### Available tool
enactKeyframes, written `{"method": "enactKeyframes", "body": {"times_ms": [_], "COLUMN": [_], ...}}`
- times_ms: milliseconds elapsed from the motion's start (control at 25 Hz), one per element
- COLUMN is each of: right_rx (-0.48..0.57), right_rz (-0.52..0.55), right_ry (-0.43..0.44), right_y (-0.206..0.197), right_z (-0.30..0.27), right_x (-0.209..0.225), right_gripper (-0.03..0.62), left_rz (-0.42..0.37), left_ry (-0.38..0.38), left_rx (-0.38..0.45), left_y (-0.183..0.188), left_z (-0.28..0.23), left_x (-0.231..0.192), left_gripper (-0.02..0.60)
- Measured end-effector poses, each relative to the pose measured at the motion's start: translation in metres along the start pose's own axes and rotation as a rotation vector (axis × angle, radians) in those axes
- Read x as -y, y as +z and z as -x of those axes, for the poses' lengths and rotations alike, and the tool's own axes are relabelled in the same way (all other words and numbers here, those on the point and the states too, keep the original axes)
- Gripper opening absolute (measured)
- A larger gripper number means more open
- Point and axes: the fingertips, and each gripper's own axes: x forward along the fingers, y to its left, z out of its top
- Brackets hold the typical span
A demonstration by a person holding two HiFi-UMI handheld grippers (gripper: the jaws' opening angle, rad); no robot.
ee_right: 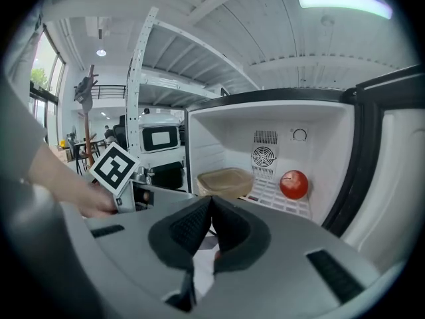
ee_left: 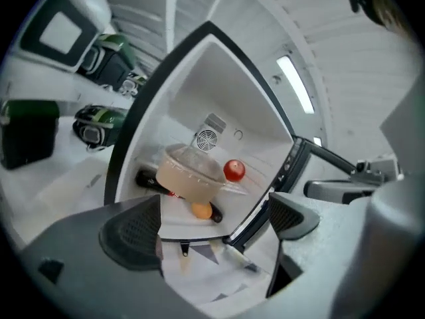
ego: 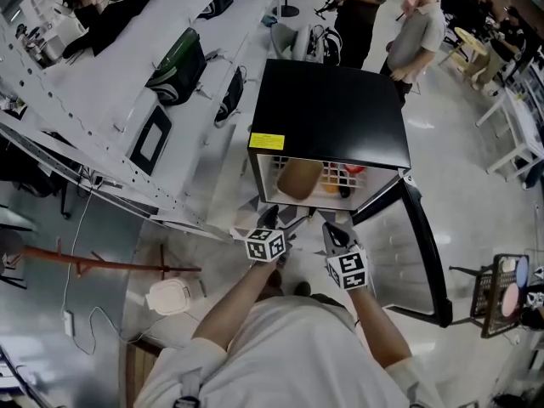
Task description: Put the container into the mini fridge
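Observation:
The black mini fridge (ego: 331, 117) stands with its door (ego: 425, 253) swung open to the right. A translucent beige container (ego: 299, 178) (ee_left: 192, 171) (ee_right: 226, 180) rests on the left of the white wire shelf, free of both grippers. Beside it lies a red apple (ee_left: 234, 170) (ee_right: 293, 184). Under the shelf sit an orange fruit (ee_left: 201, 210) and a dark bottle (ee_left: 149, 180). My left gripper (ego: 276, 219) (ee_left: 216, 221) is open and empty just outside the opening. My right gripper (ego: 333, 224) (ee_right: 212, 205) hangs next to it, pads pressed together on nothing.
A long white shelving rack (ego: 102, 83) with dark bags and a monitor runs along the left. Two people (ego: 421, 24) stand behind the fridge. A white round item (ego: 170, 296) lies on the floor at my left. A small rack (ego: 501, 291) stands at right.

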Motion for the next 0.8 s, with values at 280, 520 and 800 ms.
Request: {"method": "enactKeyframes", "body": {"times_ms": [280,520,800], "right_rx": [-0.007,-0.020,-0.023], "right_rz": [-0.009,-0.022,-0.035], "right_ry": [-0.024,-0.037,-0.046], "right_y": [-0.004,-0.013,-0.019], "right_z": [0.008,0.014,0.021], "right_x": [0.011,0.020,0.032], "right_gripper": [0.006,0.006,0.006], "left_rz": [-0.260,-0.286,-0.290], "left_ry": [0.089,0.178,0.212], "left_rx": [-0.009,-0.008,-0.016], "left_y": [0.005,0.012,0.021], "left_z": [-0.008,-0.021,-0.045], "left_x": [-0.002,-0.011,-0.015], "left_gripper": [0.384,0.239,0.239]}}
